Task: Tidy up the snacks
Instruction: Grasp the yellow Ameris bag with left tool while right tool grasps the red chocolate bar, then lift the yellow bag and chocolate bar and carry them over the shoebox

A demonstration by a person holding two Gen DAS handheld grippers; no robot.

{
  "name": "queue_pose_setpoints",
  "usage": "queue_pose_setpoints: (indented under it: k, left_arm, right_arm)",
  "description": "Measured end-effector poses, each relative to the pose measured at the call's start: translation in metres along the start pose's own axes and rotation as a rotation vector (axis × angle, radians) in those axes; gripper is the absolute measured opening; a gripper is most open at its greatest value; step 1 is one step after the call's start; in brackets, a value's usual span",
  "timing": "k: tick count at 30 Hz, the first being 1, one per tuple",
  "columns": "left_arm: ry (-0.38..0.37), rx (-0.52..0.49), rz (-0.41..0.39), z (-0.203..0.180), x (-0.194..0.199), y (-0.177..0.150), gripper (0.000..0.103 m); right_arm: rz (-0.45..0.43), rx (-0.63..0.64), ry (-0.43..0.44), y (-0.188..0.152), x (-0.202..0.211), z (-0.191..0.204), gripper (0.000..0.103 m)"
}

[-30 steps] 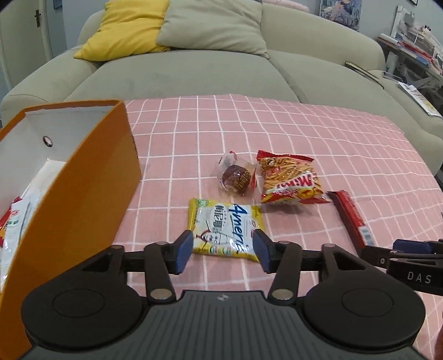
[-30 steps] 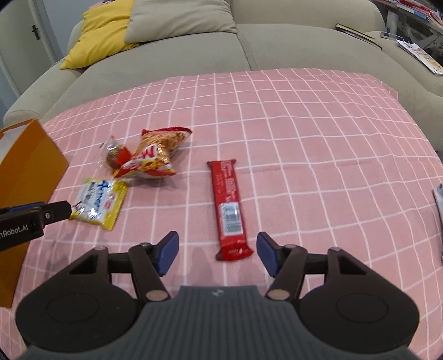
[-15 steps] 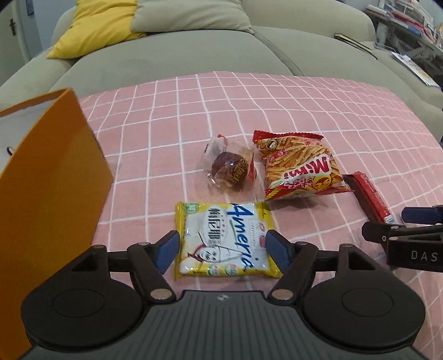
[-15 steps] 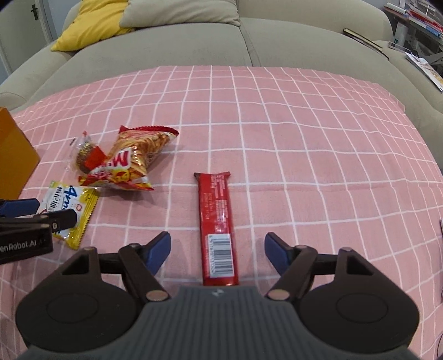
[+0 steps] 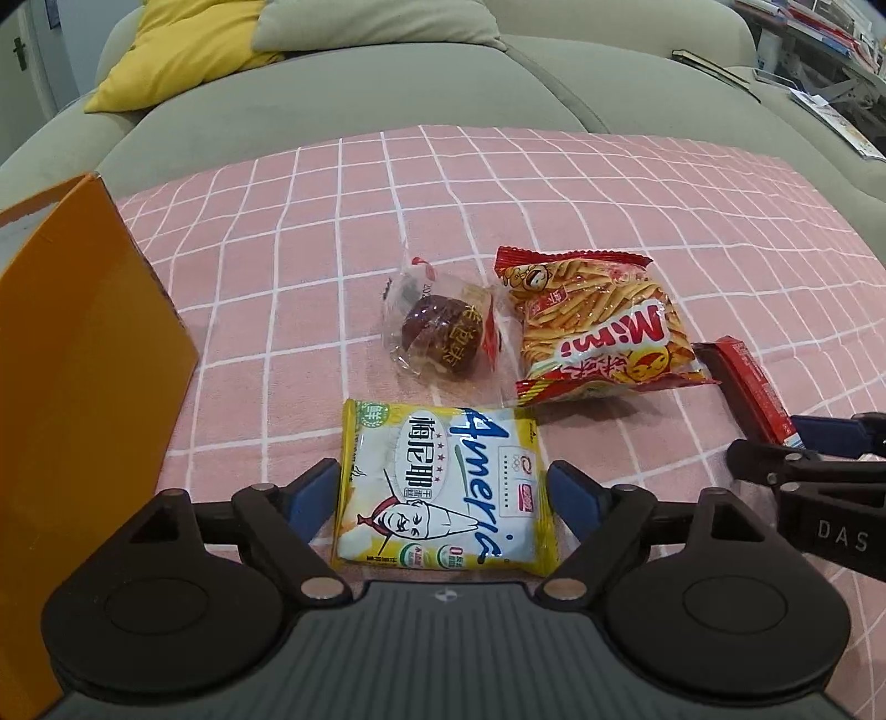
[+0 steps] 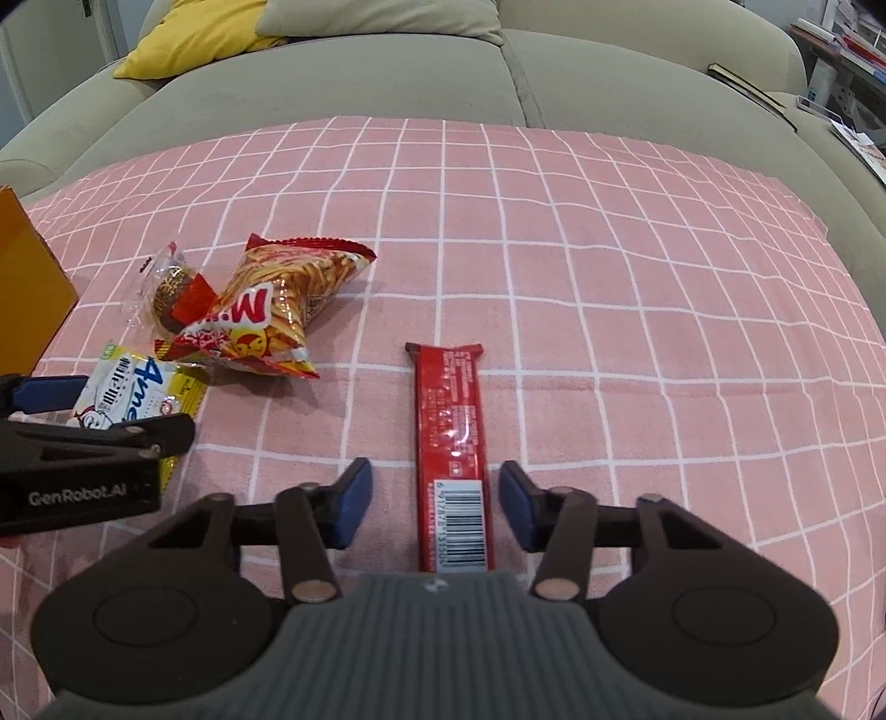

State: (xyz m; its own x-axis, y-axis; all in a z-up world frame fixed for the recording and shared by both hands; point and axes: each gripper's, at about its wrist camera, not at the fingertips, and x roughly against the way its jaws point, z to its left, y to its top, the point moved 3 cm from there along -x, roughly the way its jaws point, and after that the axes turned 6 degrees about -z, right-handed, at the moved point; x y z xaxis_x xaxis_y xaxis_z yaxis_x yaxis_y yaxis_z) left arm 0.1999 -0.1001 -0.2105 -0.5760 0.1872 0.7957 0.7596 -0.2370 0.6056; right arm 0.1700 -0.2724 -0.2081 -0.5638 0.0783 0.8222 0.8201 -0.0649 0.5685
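Observation:
A yellow-and-white snack packet (image 5: 437, 471) lies flat on the pink checked cloth (image 5: 332, 232). My left gripper (image 5: 443, 495) straddles it, its jaws opening, a blue pad beside each long edge and neither pressing. A red chocolate bar (image 6: 449, 410) lies lengthwise between the jaws of my right gripper (image 6: 436, 501). Those jaws are closing, with cloth still showing on both sides of the bar. A red chips bag (image 5: 598, 327) and a clear-wrapped brown cake (image 5: 443, 332) lie just beyond the packet.
An orange box (image 5: 83, 360) stands at the left edge of the cloth, close to my left gripper. A grey-green sofa (image 5: 360, 99) with a yellow cushion (image 5: 188, 50) runs behind. Books and papers (image 6: 841, 50) sit at the far right.
Both grippers have come down and closer to the cloth. The left jaws have spread wider around the packet. The right jaws, wider half a second ago, have narrowed toward the red bar.

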Motion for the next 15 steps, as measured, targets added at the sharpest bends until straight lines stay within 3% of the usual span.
queue_pose_setpoints:
  k: [3, 11, 15]
  left_arm:
    - [0.0, 0.0, 0.017, 0.001, -0.001, 0.002, 0.095]
    - [-0.016, 0.003, 0.014, -0.002, 0.002, 0.004, 0.066]
    - [-0.026, 0.021, 0.015, 0.001, 0.009, 0.0, 0.064]
  right_arm:
    - [0.002, -0.009, -0.008, 0.0, 0.003, -0.005, 0.022]
    - [0.026, -0.03, 0.018, -0.001, 0.008, -0.007, 0.021]
    - [0.038, -0.051, 0.042, -0.008, 0.016, -0.006, 0.021]
